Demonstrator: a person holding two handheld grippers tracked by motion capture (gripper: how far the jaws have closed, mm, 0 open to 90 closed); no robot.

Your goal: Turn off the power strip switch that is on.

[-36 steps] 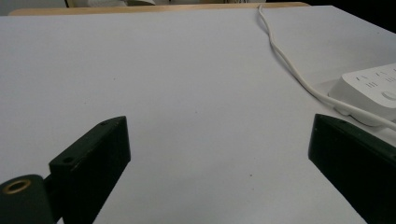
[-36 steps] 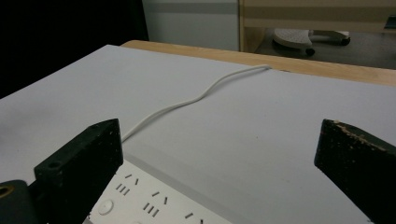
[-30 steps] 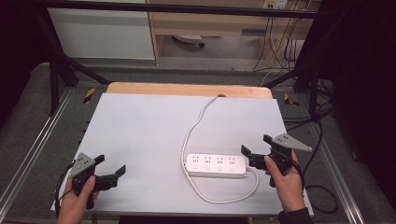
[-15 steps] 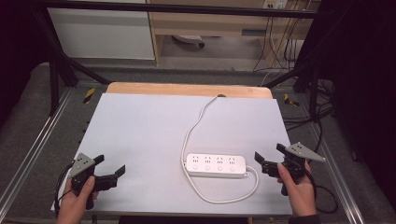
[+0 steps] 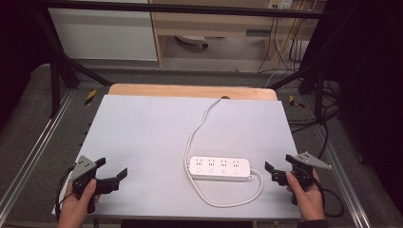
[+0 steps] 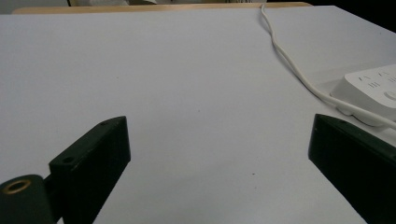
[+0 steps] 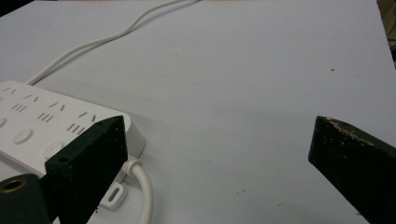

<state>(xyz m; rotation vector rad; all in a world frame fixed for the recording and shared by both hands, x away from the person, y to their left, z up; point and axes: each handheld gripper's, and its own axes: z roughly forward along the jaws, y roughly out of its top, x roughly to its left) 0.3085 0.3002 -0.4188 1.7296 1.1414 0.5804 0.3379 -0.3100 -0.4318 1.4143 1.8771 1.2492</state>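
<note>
A: Start from the high view. What do you count?

B: One white power strip (image 5: 219, 168) lying flat on the grey table (image 5: 142, 128), toward the near right. It has four socket groups in a row. One white cord (image 5: 202, 124) leaves its right end, loops along the near edge, then runs up the table to the far edge.

A: And the grippers?

B: Two. The left gripper (image 5: 114, 176) sits at the near left corner in one hand (image 5: 78, 205), jaws spread, nothing between them, well apart from the strip. The right gripper (image 5: 272, 172) is at the near right edge in the other hand (image 5: 306, 197), jaws also apart, just beside the strip's right end but not touching it.

A: Now the left gripper view.

B: Two black jaws stand wide apart over bare table (image 6: 177, 84). One corner of the power strip (image 6: 371, 84) shows at the right edge, with the cord (image 6: 289, 60) running away from it.

A: And the right gripper view?

B: Again two jaws held wide, gripping nothing. The power strip (image 7: 37, 121) lies at the left, partly behind the left jaw. I count three round buttons there. The cord (image 7: 142, 186) comes out of the strip's end, and a second stretch of it crosses the far table (image 7: 252, 84).
</note>
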